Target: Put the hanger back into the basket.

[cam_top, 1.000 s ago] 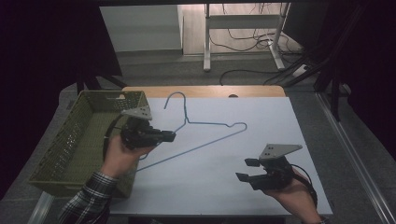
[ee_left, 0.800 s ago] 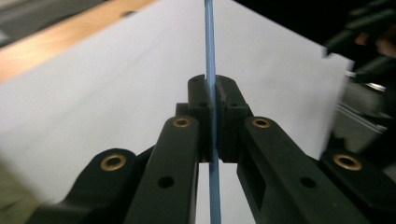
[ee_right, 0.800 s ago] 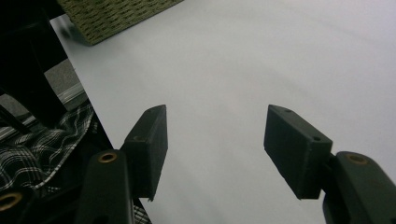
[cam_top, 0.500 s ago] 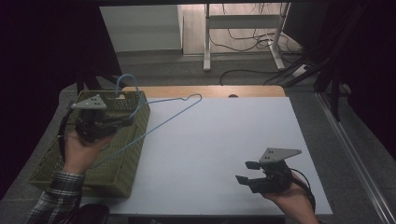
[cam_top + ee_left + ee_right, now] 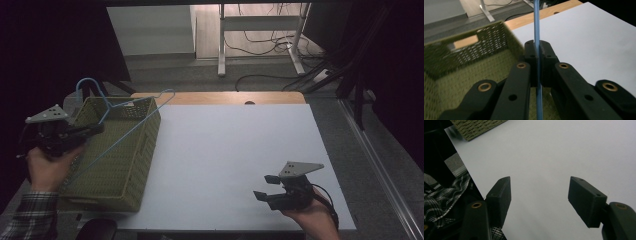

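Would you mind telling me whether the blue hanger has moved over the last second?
Yes. The blue hanger, clamped in the left gripper, has gone left off the white tabletop and now hangs over the green basket.

site: I read this as a lab or test room | bench: plain white table [image 5: 240,155] with wood edge [image 5: 220,97] | floor: grey, loose cables [image 5: 280,75] trailing across it | behind: white metal frame legs [image 5: 260,40] | surroundings: dark curtained sides | I see no domestic furnishings.
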Demonstrator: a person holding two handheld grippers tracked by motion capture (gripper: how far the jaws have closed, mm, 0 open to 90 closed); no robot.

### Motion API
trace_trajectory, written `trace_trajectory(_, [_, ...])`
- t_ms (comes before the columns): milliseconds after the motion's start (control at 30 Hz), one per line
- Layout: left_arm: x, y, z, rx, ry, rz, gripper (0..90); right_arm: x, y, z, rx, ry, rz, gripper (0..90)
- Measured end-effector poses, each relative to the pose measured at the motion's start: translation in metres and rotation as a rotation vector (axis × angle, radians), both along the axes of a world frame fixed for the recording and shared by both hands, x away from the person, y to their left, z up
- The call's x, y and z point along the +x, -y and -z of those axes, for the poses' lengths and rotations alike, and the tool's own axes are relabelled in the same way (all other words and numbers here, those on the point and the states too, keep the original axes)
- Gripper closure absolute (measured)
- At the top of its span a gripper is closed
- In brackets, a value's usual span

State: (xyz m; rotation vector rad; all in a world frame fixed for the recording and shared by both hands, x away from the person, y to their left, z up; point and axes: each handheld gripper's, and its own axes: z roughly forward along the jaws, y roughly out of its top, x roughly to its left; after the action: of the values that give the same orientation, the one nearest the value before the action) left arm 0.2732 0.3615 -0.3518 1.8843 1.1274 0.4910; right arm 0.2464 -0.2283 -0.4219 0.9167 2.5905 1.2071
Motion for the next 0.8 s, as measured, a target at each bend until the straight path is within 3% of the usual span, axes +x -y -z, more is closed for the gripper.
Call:
trace_trajectory(233, [0.000,-0.029,0.021,-0.009,-0.006,-0.078,87.0,0.001,-0.001,0.003,-0.007,-0.009,-0.001,34.3])
trace_trajectory(433, [0.004,-0.042,0.043,-0.009,-0.039,-0.115,86.9,0.001,-0.002,0.006,-0.016,-0.018,-0.004,34.0])
trace_trajectory(533, [0.005,-0.049,0.051,-0.040,-0.048,-0.127,86.9,0.002,-0.003,0.007,-0.017,-0.020,-0.004,33.9])
trace_trajectory(800, [0.005,-0.062,0.070,-0.067,-0.082,-0.163,86.9,0.002,-0.004,0.010,-0.023,-0.031,-0.008,33.7])
